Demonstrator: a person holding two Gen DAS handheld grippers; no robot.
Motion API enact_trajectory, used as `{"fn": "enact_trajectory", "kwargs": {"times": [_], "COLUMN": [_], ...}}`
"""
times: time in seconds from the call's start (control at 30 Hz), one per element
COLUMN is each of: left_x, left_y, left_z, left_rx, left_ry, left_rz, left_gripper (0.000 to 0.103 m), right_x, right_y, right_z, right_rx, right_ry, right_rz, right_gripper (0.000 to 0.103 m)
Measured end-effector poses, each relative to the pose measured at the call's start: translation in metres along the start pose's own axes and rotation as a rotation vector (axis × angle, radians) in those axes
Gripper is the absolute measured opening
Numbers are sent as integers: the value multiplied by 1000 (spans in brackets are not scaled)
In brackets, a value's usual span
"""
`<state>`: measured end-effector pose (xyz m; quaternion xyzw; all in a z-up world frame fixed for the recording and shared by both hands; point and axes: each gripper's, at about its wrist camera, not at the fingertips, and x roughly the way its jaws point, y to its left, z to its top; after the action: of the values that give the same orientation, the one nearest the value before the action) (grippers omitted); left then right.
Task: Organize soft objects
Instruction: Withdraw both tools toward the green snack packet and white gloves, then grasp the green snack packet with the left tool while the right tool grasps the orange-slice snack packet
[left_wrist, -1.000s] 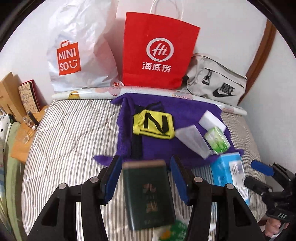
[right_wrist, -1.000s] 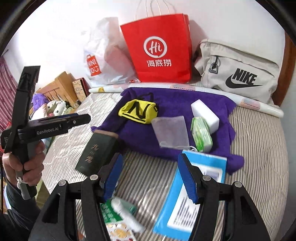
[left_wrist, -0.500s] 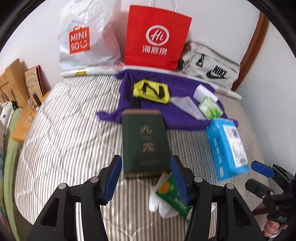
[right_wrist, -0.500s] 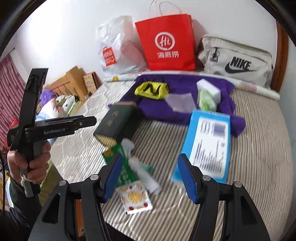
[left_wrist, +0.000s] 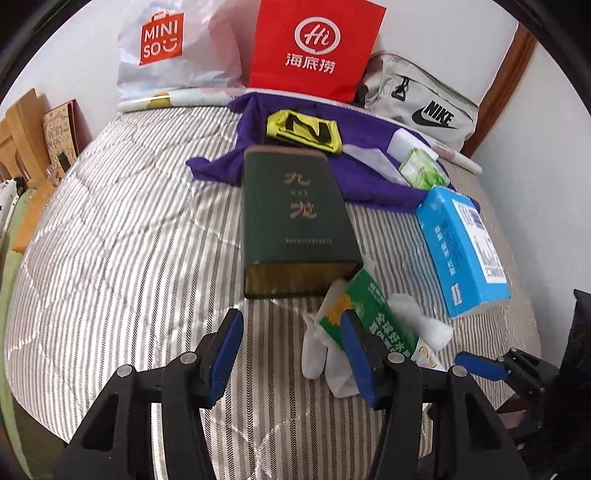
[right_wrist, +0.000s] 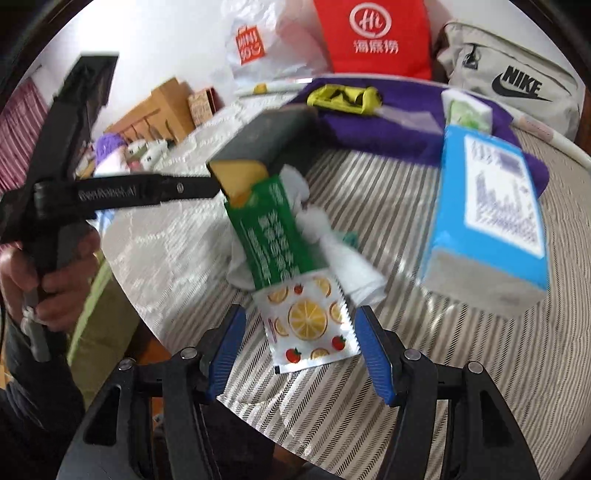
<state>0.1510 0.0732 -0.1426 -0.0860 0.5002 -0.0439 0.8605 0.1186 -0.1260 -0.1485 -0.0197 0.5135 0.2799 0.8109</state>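
A purple cloth (left_wrist: 362, 122) lies at the back of the striped bed, with a yellow-black pouch (left_wrist: 303, 129) and a green tissue pack (left_wrist: 421, 173) on it. A dark green box (left_wrist: 295, 221) lies in the middle. A green packet (left_wrist: 369, 314) rests on white cloth (left_wrist: 417, 325). My left gripper (left_wrist: 291, 354) is open and empty just behind the green box. My right gripper (right_wrist: 299, 350) is open, its jaws either side of a fruit-print sachet (right_wrist: 310, 325) near the bed's front edge. The green packet (right_wrist: 273, 232) lies beyond it.
A blue box (left_wrist: 465, 247) lies at the right. A red paper bag (left_wrist: 314, 48), a white Miniso bag (left_wrist: 166, 48) and a grey Nike bag (left_wrist: 424, 99) stand against the back wall. Wooden items and soft toys (right_wrist: 147, 155) sit left of the bed.
Both grippers have pulled back towards the bed's front edge. The green box left the left gripper's jaws and lies on the bed. The right gripper now straddles the fruit-print sachet.
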Motion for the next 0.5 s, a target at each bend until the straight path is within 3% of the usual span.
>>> {"fn": "enact_trajectory", "kwargs": {"times": [0.2,0.3,0.4,0.5], "left_x": [8,9,11,12], "left_y": [8,12,16,15], "left_z": [-6,-8,-9,-10], "left_rx": [-22,-32,-36,-37], "left_ry": [25,31,37,42], "left_rz": [-18,-16,-16,-21], "left_gripper": [52,52,52,52], "right_x": [30,30,25,18], "right_y": [6,9,7,2], "right_z": [-8,-11,-13,-15], "right_rx": [-29,-56,-55,-42], "right_ry": [65,34,6,-4], "right_rz": [-44,-70,-78,-61], "right_gripper": [63,62,44,43]}}
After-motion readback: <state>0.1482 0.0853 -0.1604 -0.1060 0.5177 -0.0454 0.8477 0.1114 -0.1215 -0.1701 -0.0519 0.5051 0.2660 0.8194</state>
